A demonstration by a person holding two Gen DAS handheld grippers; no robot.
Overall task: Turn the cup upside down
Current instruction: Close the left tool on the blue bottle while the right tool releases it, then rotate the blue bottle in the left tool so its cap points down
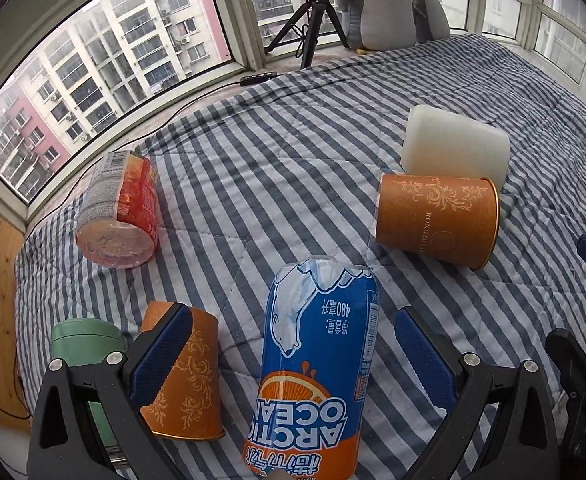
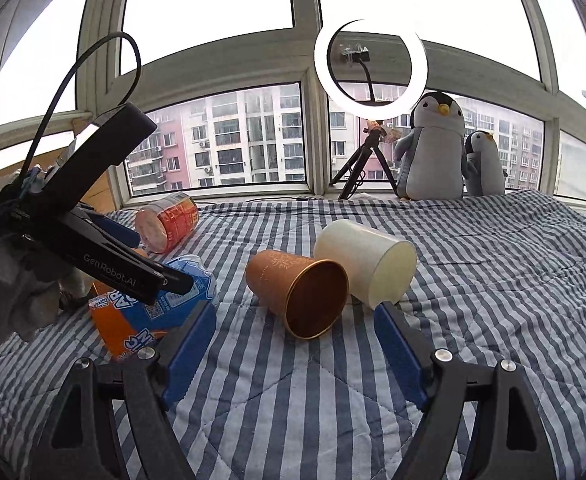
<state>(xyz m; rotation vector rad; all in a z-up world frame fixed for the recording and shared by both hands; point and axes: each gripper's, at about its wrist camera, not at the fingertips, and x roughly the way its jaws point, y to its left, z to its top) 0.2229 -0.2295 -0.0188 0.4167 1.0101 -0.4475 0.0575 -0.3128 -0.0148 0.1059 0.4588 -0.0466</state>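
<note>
An orange paper cup (image 2: pixel 305 292) lies on its side on the striped blanket, mouth towards my right gripper (image 2: pixel 295 309), which is open just in front of it; the cup (image 1: pixel 437 220) also shows in the left wrist view. A white cup (image 2: pixel 369 264) lies on its side against it. A second orange cup (image 1: pixel 189 380) stands mouth down behind my left finger (image 1: pixel 161 352). My left gripper (image 1: pixel 293 314) is open, with a blue and orange drink can (image 1: pixel 313 360) lying between its fingers, a gap on each side.
A red clear-wrapped container (image 1: pixel 121 208) lies on its side at the left, and a green mug (image 1: pixel 85 336) stands near the bed's left edge. Two plush penguins (image 2: pixel 433 148), a tripod (image 2: pixel 365 168) and a ring light (image 2: pixel 371 64) stand by the window. Striped blanket (image 2: pixel 493 280) stretches right.
</note>
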